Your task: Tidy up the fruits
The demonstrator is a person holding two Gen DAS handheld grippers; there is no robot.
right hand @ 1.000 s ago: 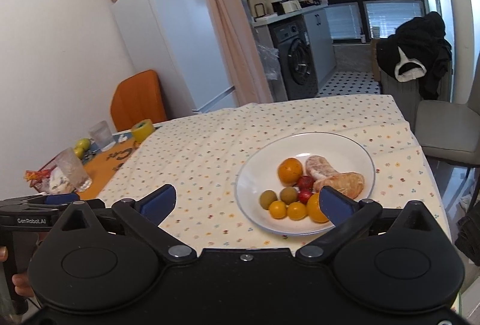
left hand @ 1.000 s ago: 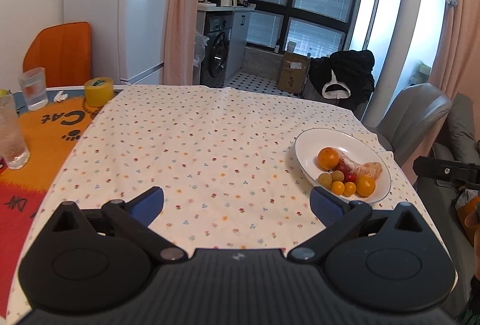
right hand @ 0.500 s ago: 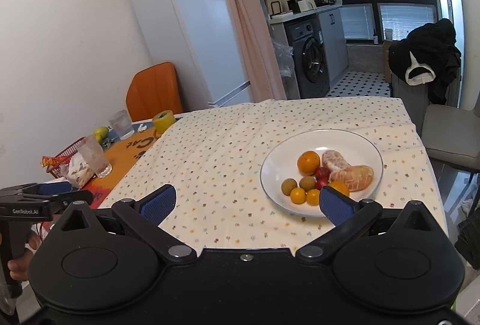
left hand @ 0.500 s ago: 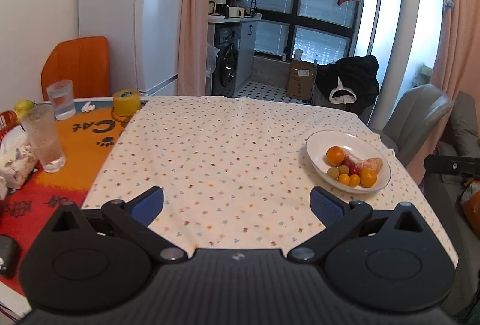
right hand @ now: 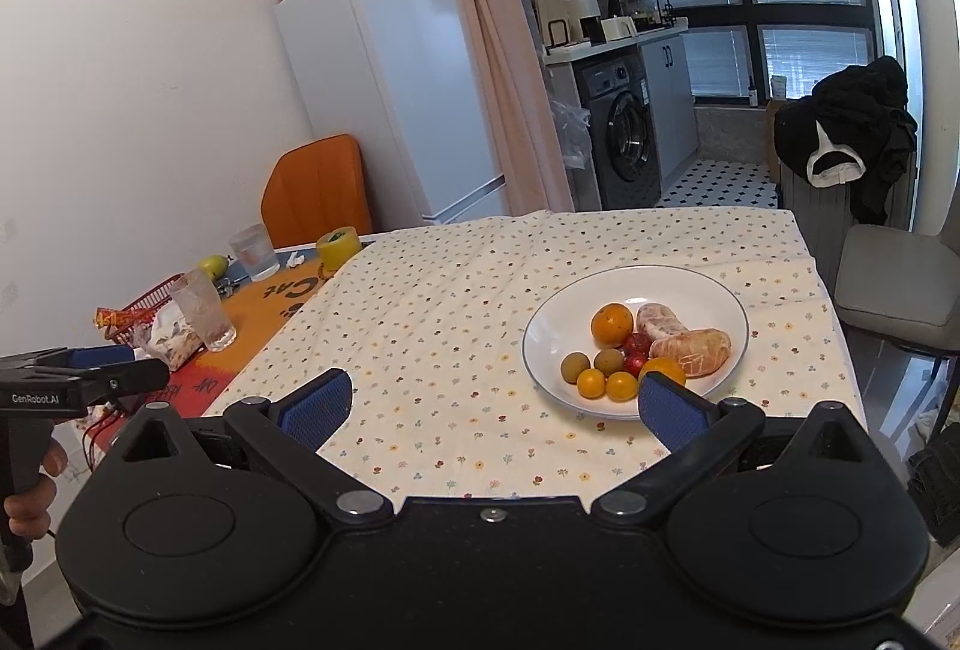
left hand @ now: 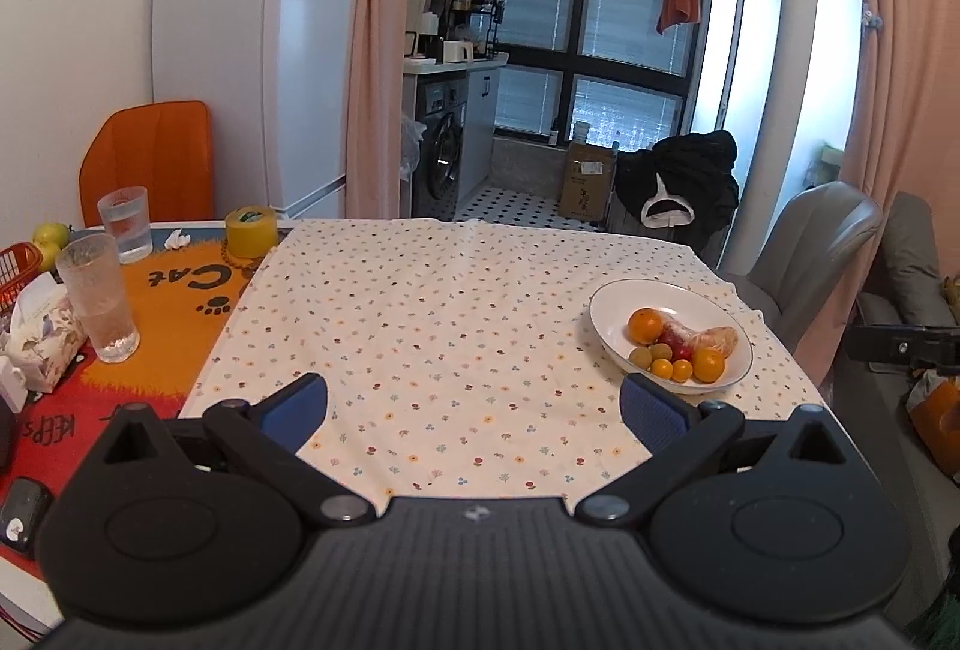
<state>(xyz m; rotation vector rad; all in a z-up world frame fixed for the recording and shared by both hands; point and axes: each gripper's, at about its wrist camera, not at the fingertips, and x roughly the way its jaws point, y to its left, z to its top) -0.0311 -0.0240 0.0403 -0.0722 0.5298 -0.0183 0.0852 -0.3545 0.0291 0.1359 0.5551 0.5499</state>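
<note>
Fruits lie heaped in a white plate on the flowered cloth, just beyond the right gripper, whose fingers are spread wide and empty. The left gripper is likewise released over bare cloth, well apart from the plate. Farther left stand 2 glasses and what may be a yellow tape roll.

Readable text

"GenRobot.AI" stands on the black handheld left gripper; "Cat", upside down, on the orange printed table mat.

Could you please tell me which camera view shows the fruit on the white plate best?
The right wrist view: the plate sits close and central, so each fruit is distinct. The left wrist view shows the same plate smaller, far to the right, fruit bunched together.
</note>
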